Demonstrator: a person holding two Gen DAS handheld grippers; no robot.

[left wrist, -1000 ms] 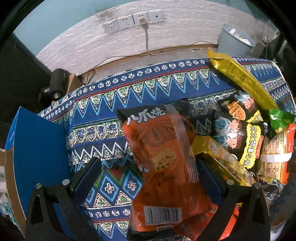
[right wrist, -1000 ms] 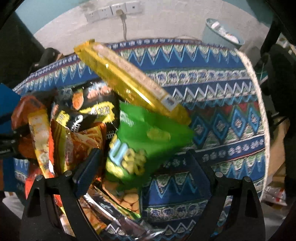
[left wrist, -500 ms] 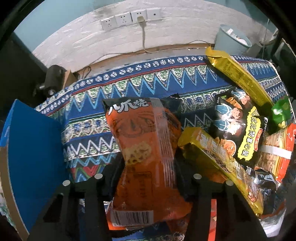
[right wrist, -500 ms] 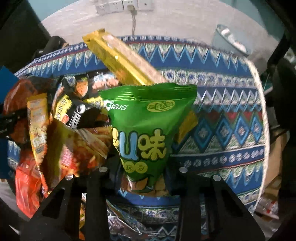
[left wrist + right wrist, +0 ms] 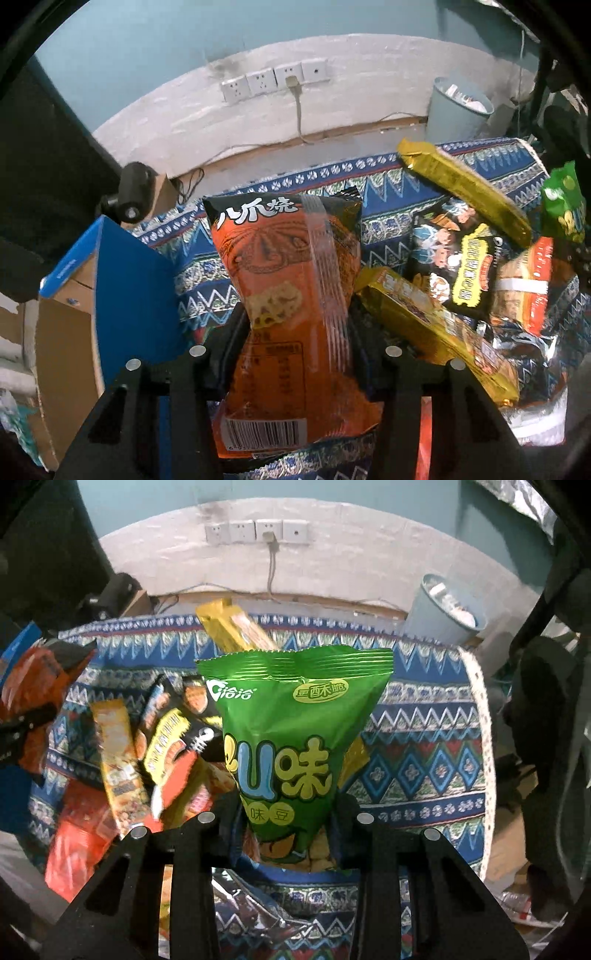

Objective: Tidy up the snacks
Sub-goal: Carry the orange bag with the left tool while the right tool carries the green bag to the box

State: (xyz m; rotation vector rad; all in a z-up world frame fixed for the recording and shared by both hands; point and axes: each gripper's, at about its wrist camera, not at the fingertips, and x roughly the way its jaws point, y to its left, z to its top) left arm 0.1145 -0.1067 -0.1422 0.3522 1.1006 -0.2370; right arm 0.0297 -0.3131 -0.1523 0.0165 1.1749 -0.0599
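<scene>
My left gripper [image 5: 295, 332] is shut on an orange snack bag [image 5: 291, 295] and holds it upright above the patterned tablecloth [image 5: 207, 273]. My right gripper [image 5: 288, 812] is shut on a green snack bag [image 5: 291, 746], also lifted; that bag shows at the right edge of the left wrist view [image 5: 565, 206]. The orange bag shows at the far left of the right wrist view [image 5: 33, 686]. A pile of snack packs lies between them: a long gold pack [image 5: 465, 188], a black pack [image 5: 454, 266], a second gold pack [image 5: 432, 328].
An open blue cardboard box [image 5: 125, 288] stands at the table's left edge. A grey waste bin [image 5: 458, 110] stands on the floor behind the table, by a wall with sockets [image 5: 273, 81]. The table's right edge [image 5: 480, 738] drops to cluttered floor.
Both grippers closed on their bags and lifted them: the left on the orange bag, the right on the green bag. Both views have tilted up toward the wall.
</scene>
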